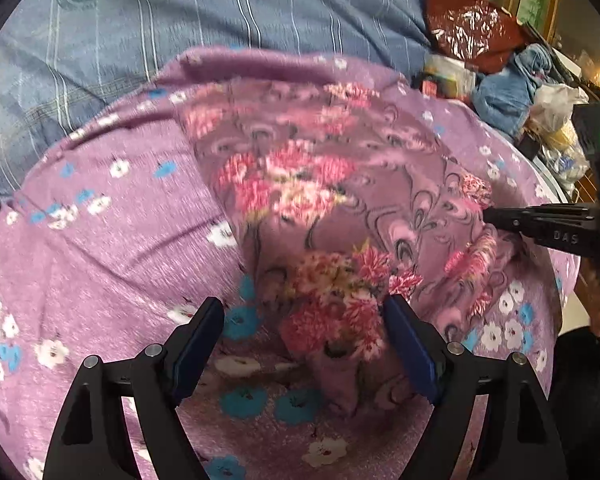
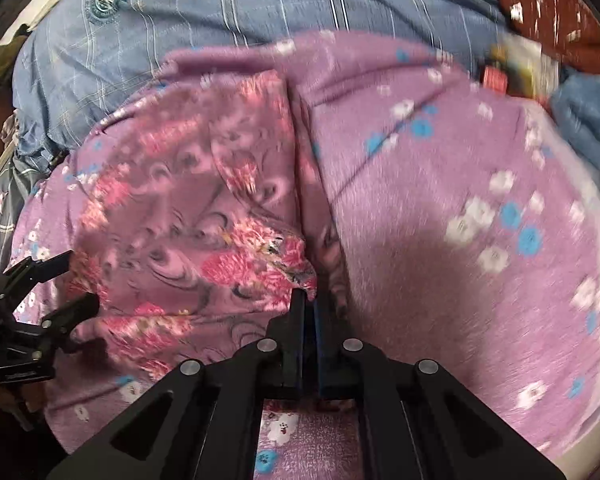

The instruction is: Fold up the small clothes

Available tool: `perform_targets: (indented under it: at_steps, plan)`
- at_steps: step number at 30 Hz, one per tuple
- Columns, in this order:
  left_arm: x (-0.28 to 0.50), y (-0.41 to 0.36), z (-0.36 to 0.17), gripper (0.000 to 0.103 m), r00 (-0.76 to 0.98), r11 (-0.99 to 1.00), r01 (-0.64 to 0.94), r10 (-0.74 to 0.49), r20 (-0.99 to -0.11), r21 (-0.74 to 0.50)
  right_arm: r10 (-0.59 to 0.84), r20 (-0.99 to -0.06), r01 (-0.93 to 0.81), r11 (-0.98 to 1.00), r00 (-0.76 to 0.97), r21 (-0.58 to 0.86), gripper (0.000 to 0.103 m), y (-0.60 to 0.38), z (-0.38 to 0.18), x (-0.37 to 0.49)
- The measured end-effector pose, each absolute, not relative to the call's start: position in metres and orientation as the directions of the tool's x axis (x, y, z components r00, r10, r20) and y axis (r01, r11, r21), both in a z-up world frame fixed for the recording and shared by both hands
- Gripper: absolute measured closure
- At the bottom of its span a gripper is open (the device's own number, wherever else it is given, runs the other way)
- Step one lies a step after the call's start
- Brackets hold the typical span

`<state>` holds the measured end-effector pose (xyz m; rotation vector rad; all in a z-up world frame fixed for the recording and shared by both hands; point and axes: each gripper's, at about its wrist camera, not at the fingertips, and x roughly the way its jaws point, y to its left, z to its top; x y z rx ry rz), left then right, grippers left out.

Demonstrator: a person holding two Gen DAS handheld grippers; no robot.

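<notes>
- Tongs first: in the left wrist view the left tongs [image 1: 304, 320] fill the bottom of the frame, jaws wide apart and hanging over the near end of the garment with nothing between the blue pads [image 1: 410, 354]; they touch no cloth that I can make out.
- Right tongs [image 2: 309, 300] sit at the lower middle of the right wrist view, jaws pressed together on a corner of the thin pink-and-mauve flower-printed garment [image 2: 204, 216], where its hem meets a fold.
- That garment lies crumpled across the middle of both views on a mauve bedsheet with small white and blue flowers [image 2: 440, 208]; its left-hand edge in the left wrist view runs diagonally from upper middle to lower middle.
- Handling, as a judgement: light, limp, thin fabric that will drape and sag when lifted, not slippery or fragile, and apt to drag the sheet's wrinkles along; a single pinch will let the rest hang, so hems and corners are the places to take hold, the free one being the near end under the left tongs.
- Pose: both tongs point steeply downward at the bed; in the left wrist view the right tongs [image 1: 488, 213] reach in from the right edge, level with the middle of the frame.
- Farther off, a blue striped cloth with round crests [image 1: 204, 12] covers the top of the frames, and a dark red glossy bag [image 1: 472, 24] sits upper right.
</notes>
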<state>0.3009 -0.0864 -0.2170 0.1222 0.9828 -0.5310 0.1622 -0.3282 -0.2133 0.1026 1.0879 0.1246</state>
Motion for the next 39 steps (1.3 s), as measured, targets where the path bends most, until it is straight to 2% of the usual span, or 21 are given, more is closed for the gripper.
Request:
perform_targets:
  at_steps: [1, 4, 5, 6, 11, 14, 17, 18, 21, 26, 28, 30, 35, 39]
  plan:
    - [0.301, -0.086, -0.216, 0.021, 0.437, 0.865, 0.482, -0.375, -0.817, -0.139, 0.154, -0.874, -0.049, 0.988, 0.462, 0.148, 0.099, -0.329, -0.21, 0.161]
    - [0.303, -0.083, -0.213, 0.021, 0.429, 0.862, 0.483, -0.388, -0.816, -0.156, 0.174, -0.891, -0.034, 0.984, 0.42, 0.176, 0.084, -0.332, -0.198, 0.162]
    - [0.305, -0.083, -0.212, 0.021, 0.429, 0.862, 0.482, -0.39, -0.815, -0.158, 0.168, -0.895, -0.022, 0.984, 0.413, 0.175, 0.071, -0.335, -0.192, 0.161]
    - [0.305, -0.082, -0.211, 0.021, 0.43, 0.861, 0.482, -0.392, -0.814, -0.16, 0.162, -0.892, -0.011, 0.985, 0.421, 0.174, 0.064, -0.337, -0.185, 0.159]
    - [0.301, -0.079, -0.201, 0.021, 0.476, 0.861, 0.484, -0.407, -0.78, -0.154, 0.213, -0.812, -0.051, 0.974, 0.543, 0.222, 0.064, -0.33, -0.149, 0.151]
    - [0.297, -0.075, -0.197, 0.021, 0.499, 0.862, 0.482, -0.417, -0.76, -0.157, 0.2, -0.802, -0.073, 0.978, 0.563, 0.193, 0.071, -0.314, -0.153, 0.163]
    - [0.297, -0.074, -0.203, 0.021, 0.492, 0.866, 0.481, -0.394, -0.776, -0.134, 0.188, -0.838, -0.051, 0.981, 0.512, 0.189, 0.091, -0.305, -0.183, 0.18]
    - [0.298, -0.076, -0.207, 0.021, 0.481, 0.865, 0.485, -0.385, -0.788, -0.126, 0.174, -0.863, -0.046, 0.984, 0.475, 0.173, 0.092, -0.303, -0.198, 0.186]
    - [0.301, -0.081, -0.215, 0.021, 0.45, 0.863, 0.49, -0.371, -0.812, -0.123, 0.156, -0.86, -0.05, 0.987, 0.486, 0.151, 0.092, -0.297, -0.209, 0.188]
    - [0.3, -0.078, -0.2, 0.021, 0.487, 0.852, 0.502, -0.419, -0.767, -0.147, 0.059, -0.856, -0.07, 0.997, 0.514, 0.026, 0.087, -0.278, -0.197, 0.18]
    - [0.299, -0.075, -0.198, 0.021, 0.501, 0.851, 0.504, -0.428, -0.752, -0.149, 0.018, -0.843, -0.074, 0.997, 0.537, -0.026, 0.082, -0.271, -0.189, 0.177]
    - [0.298, -0.071, -0.195, 0.021, 0.517, 0.853, 0.5, -0.433, -0.739, -0.15, -0.019, -0.825, -0.069, 0.995, 0.565, -0.07, 0.071, -0.266, -0.179, 0.175]
    - [0.299, -0.057, -0.189, 0.021, 0.552, 0.862, 0.477, -0.445, -0.705, -0.171, -0.086, -0.781, -0.059, 0.986, 0.618, -0.156, 0.068, -0.258, -0.162, 0.173]
    - [0.307, -0.046, -0.191, 0.021, 0.566, 0.879, 0.44, -0.432, -0.702, -0.185, -0.095, -0.767, -0.049, 0.986, 0.635, -0.162, 0.068, -0.259, -0.157, 0.178]
